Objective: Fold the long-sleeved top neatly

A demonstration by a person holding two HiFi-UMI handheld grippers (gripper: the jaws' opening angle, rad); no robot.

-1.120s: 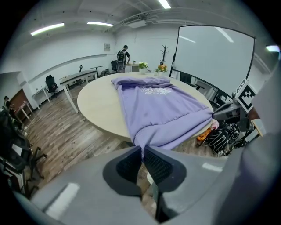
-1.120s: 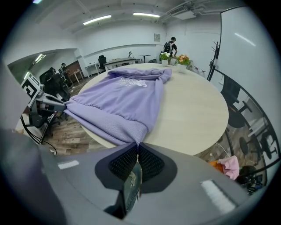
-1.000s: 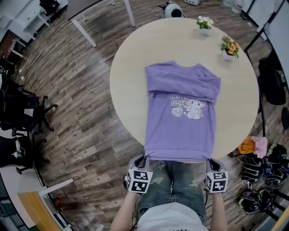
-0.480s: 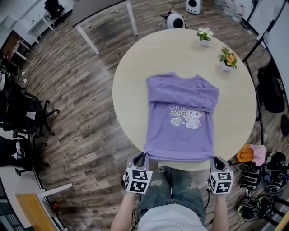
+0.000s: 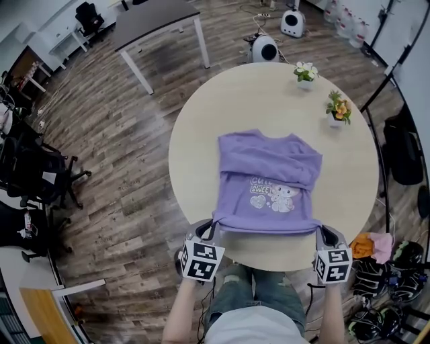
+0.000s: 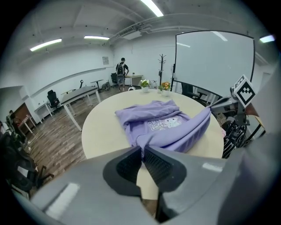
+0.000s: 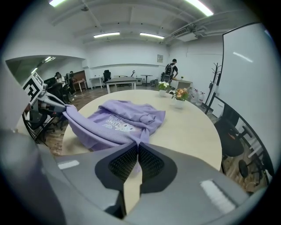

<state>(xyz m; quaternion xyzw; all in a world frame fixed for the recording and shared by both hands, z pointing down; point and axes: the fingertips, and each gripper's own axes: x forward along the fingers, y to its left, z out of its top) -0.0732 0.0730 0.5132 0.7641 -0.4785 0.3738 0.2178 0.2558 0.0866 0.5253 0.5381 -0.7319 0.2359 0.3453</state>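
Observation:
A purple long-sleeved top (image 5: 269,181) with a cartoon print lies on the round beige table (image 5: 201,134), sleeves folded in across the chest. Its bottom hem (image 5: 267,227) is lifted off the table and stretched between my two grippers. My left gripper (image 5: 213,227) is shut on the hem's left corner, and the right gripper (image 5: 316,230) is shut on the right corner. In the left gripper view the purple top (image 6: 162,123) runs from my left gripper (image 6: 142,149) across to the other one. The right gripper view shows the purple top (image 7: 118,118) pinched in my right gripper (image 7: 138,147).
Two small potted plants (image 5: 305,37) (image 5: 338,107) stand at the table's far right. A dark table (image 5: 154,20) and office chairs (image 5: 33,175) are off to the left. Bags and shoes (image 5: 383,269) lie on the wooden floor at the right. A person's legs in jeans (image 5: 255,289) are at the near edge.
Both grippers have lifted the hem and carried it forward over the table's near edge, so the lower part of the top is now raised off the table.

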